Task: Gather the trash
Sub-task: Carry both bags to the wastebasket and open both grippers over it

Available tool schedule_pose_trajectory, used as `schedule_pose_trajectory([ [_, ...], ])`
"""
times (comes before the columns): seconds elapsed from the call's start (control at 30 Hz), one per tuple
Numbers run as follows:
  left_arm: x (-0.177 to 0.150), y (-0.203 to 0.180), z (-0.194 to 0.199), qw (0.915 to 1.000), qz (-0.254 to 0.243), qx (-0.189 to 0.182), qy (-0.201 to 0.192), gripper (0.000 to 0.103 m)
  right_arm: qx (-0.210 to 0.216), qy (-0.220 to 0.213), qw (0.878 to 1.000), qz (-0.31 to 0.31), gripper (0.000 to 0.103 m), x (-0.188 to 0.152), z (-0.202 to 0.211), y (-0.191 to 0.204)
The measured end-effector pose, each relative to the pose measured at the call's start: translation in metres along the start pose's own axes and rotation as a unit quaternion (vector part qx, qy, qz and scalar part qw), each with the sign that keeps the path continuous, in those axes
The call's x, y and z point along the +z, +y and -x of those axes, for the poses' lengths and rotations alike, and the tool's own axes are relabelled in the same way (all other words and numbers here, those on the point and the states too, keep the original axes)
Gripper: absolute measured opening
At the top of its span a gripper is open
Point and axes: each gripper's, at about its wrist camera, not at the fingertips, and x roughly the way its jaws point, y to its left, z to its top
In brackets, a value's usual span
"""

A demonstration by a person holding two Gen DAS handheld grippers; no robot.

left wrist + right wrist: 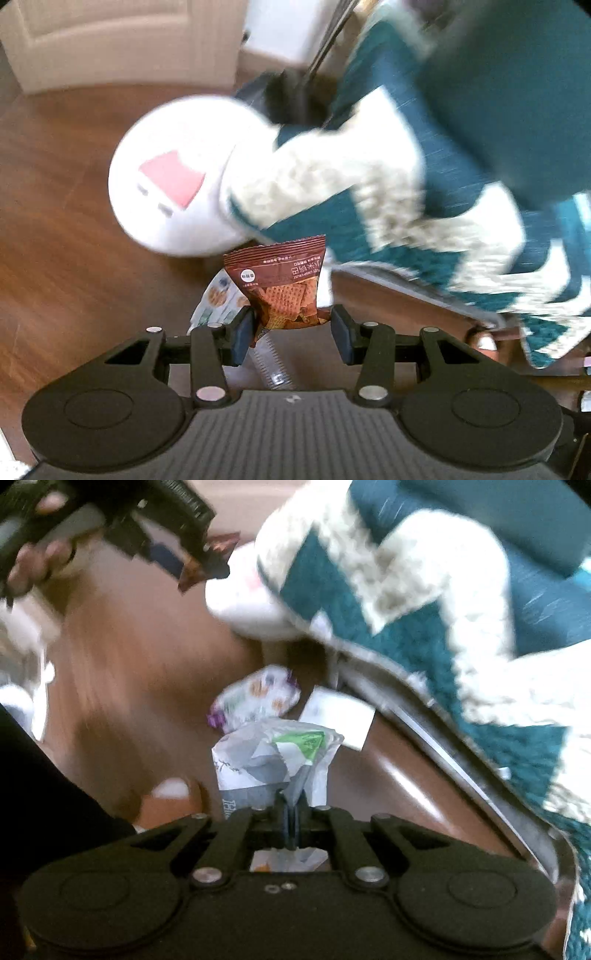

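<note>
Left wrist view: left gripper (291, 332) has a brown foil snack packet printed with square crackers (286, 286) between its jaws. The left blue pad (242, 336) touches the packet's lower edge; the right pad stands just clear of it, so the hold looks one-sided and I can't tell if it's a true pinch. The packet sticks out ahead of the jaws. It reads as light, crinkly and slick, with brittle crackers inside, so grip the crimped seam or a flat corner and don't squash the middle. The print is upside down here: "CRISP CRUST" partly legible, plus large Chinese characters I can't make out. Behind the packet lies a pale wrapper with round biscuit pictures (218, 299). Beyond the jaws is a white round bin with a red patch on its lid (173, 181), partly under a teal-and-cream fleece blanket (406, 206). Wooden floor (74, 258) is below.

Right wrist view: right gripper (291, 812) has its jaws closed tight on a crumpled white-grey plastic bag with a green triangle mark (273, 760). It's soft, nearly weightless and holds fine by a bunched fold. The writing is too blurred to read. Just ahead of the jaws, on the floor, are a white wrapper with purple ends (255, 698) and a white paper slip (338, 716). Upper left, the other gripper carries the brown packet.
</note>
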Motion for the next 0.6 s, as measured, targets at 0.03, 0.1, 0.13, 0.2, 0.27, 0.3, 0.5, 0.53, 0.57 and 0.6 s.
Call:
schedule_pose_trajectory([
  [0.03, -0.002, -0.007, 0.015, 0.9999, -0.006, -0.002, -0.011, 0.044, -0.003, -0.013, 1.000, -0.005, 0.004, 0.001, 0.014, 0.001],
  [0.1, -0.008, -0.021, 0.043, 0.9993, -0.017, -0.006, -0.032, 0.044, -0.008, -0.040, 0.999, -0.012, 0.004, 0.003, 0.042, 0.004],
  [0.13, -0.012, -0.028, 0.056, 0.9988, -0.023, -0.008, -0.042, 0.044, -0.010, -0.054, 0.998, -0.015, 0.004, 0.003, 0.057, 0.005],
  [0.2, -0.018, -0.042, 0.080, 0.9975, -0.034, -0.010, -0.061, 0.044, -0.017, -0.081, 0.996, -0.019, 0.004, 0.003, 0.085, 0.006],
  [0.27, -0.024, -0.055, 0.104, 0.9958, -0.045, -0.009, -0.080, 0.044, -0.023, -0.109, 0.993, -0.027, 0.004, 0.003, 0.113, 0.007],
  [0.3, -0.027, -0.063, 0.116, 0.9946, -0.050, -0.010, -0.090, 0.044, -0.027, -0.119, 0.992, -0.030, 0.004, 0.004, 0.124, 0.007],
  [0.5, -0.037, -0.098, 0.177, 0.9855, -0.073, -0.018, -0.152, 0.045, -0.052, -0.199, 0.978, -0.040, 0.004, 0.015, 0.201, -0.002],
  [0.53, -0.037, -0.102, 0.184, 0.9841, -0.075, -0.021, -0.160, 0.045, -0.055, -0.213, 0.975, -0.042, 0.004, 0.020, 0.215, -0.005],
  [0.57, -0.036, -0.108, 0.194, 0.9825, -0.077, -0.024, -0.168, 0.045, -0.059, -0.224, 0.972, -0.043, 0.004, 0.024, 0.225, -0.007],
  [0.6, -0.034, -0.113, 0.203, 0.9810, -0.078, -0.028, -0.176, 0.045, -0.064, -0.235, 0.969, -0.043, 0.004, 0.030, 0.238, -0.010],
])
